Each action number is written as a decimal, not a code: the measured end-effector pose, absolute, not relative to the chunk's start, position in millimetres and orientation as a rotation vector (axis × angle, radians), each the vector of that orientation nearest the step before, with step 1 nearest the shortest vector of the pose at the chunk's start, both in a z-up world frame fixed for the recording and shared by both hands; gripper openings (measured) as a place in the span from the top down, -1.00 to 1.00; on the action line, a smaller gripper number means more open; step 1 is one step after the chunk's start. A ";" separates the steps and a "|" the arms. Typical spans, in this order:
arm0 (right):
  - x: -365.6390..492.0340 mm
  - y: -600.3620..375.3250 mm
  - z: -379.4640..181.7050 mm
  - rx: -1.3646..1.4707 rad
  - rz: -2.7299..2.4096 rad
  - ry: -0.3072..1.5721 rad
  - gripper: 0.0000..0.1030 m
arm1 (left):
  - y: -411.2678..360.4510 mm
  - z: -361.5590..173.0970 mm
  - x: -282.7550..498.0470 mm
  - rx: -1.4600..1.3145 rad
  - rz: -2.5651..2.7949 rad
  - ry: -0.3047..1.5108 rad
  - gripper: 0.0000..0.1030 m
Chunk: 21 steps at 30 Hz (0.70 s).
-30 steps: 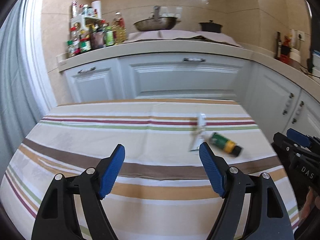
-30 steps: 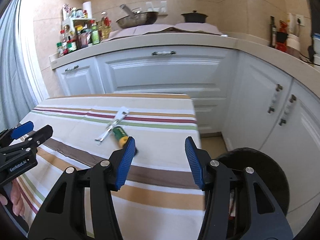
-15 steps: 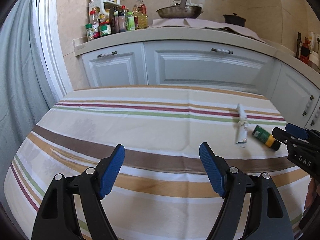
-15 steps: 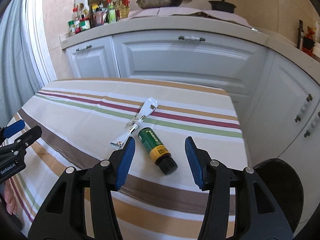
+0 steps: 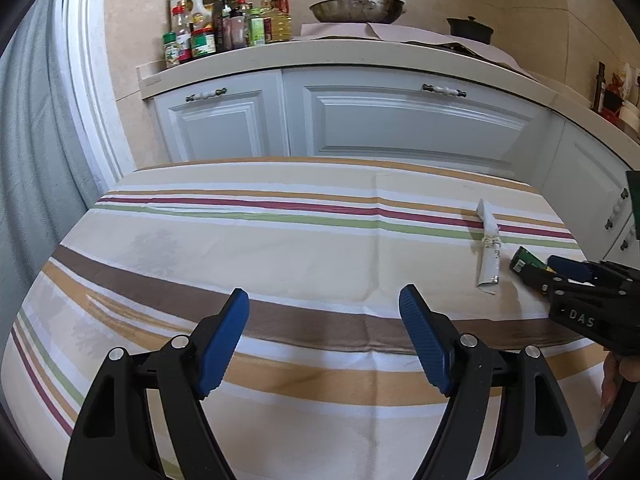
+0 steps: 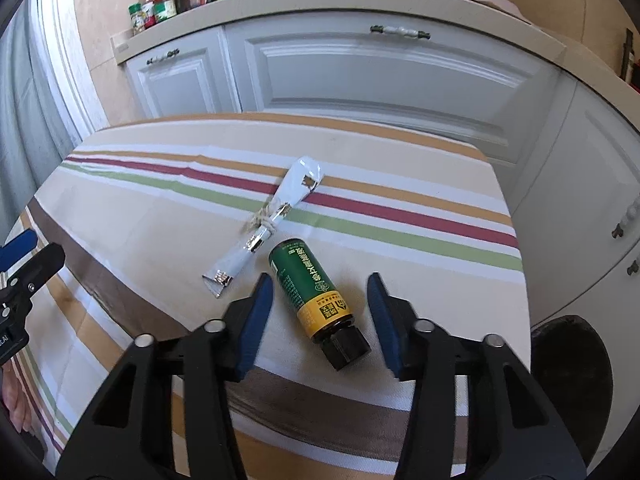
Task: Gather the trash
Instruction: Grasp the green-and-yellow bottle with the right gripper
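A small green bottle with a yellow band and black cap lies on its side on the striped tablecloth. My right gripper is open and its jaws stand on either side of the bottle, just above it. A twisted white and silver wrapper lies just left of the bottle. In the left wrist view the wrapper and the bottle's base sit at the right, with the right gripper over the bottle. My left gripper is open and empty above the table's middle.
White kitchen cabinets stand behind the table, with spice jars and oil bottles, a wok and a black pot on the counter. A black round bin stands on the floor by the table's right edge. A grey curtain hangs at left.
My right gripper has moved forward and down so its open jaws now straddle the bottle. My left gripper has swung left, so the wrapper and bottle sit further right in its view.
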State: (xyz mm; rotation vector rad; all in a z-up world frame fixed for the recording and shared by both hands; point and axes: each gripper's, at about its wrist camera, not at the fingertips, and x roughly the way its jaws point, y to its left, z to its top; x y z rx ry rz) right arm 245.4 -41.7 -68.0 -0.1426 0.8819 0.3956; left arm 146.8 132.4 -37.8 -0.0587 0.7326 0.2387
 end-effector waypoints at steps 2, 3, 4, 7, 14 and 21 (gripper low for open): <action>246.7 -40.6 -70.0 -0.148 0.408 0.895 0.37 | 128.3 -37.5 150.3 -0.056 0.228 0.734 -0.46; 246.6 -40.6 -70.0 -0.152 0.411 0.896 0.43 | 125.6 -37.2 152.4 -0.055 0.218 0.734 -0.46; 246.2 -40.0 -69.6 -0.161 0.415 0.892 0.49 | 122.8 -37.0 154.2 -0.054 0.211 0.733 -0.46; 245.5 -42.1 -65.8 -0.159 0.408 0.866 0.51 | 111.6 -36.6 160.4 -0.045 0.184 0.731 -0.46; 250.4 -63.1 -53.8 -0.118 0.354 0.798 0.51 | 83.9 -36.9 183.6 -0.039 0.103 0.743 -0.46; 260.1 -84.1 -48.2 -0.071 0.316 0.772 0.51 | 60.9 -41.9 210.7 -0.012 0.059 0.762 -0.46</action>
